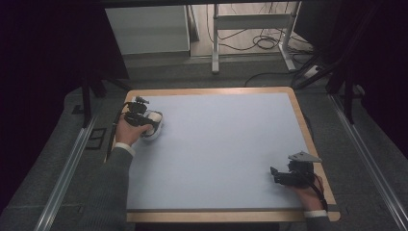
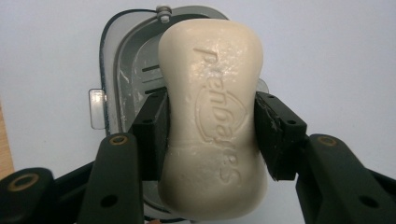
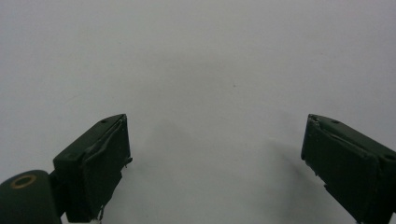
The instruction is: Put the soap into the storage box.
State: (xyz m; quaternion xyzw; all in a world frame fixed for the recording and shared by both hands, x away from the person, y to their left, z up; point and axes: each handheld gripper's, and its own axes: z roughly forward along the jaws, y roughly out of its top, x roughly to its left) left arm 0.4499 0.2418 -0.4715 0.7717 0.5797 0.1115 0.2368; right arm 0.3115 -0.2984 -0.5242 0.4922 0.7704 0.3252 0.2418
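While the person's left gripper [image 2: 211,135] clamps a pale bar of soap [image 2: 213,121] across its narrow waist, the bar hangs directly over an open grey soap dish [image 2: 122,79] at the far left corner of the pale blue table [image 1: 216,149]. Both black pads press flat on the bar's long sides, a hold that keeps the slippery block from twisting and leaves its embossed face turned up toward the camera on the gripper. Whether the soap's underside touches the dish's ribbed floor cannot be told from these views; judging by how the bar is lined up with the dish's long axis, it is either being set into the dish or lifted out of it.

From the high view, the left hand [image 1: 129,132] bears down on the spot from the table's left edge, the white dish [image 1: 155,126] partly showing under the tool. Well apart, near the table's front right corner, the right gripper [image 3: 215,163] sits idle over bare tabletop, its jaws spread wide with nothing between them, apparently parked clear so the left can work alone.
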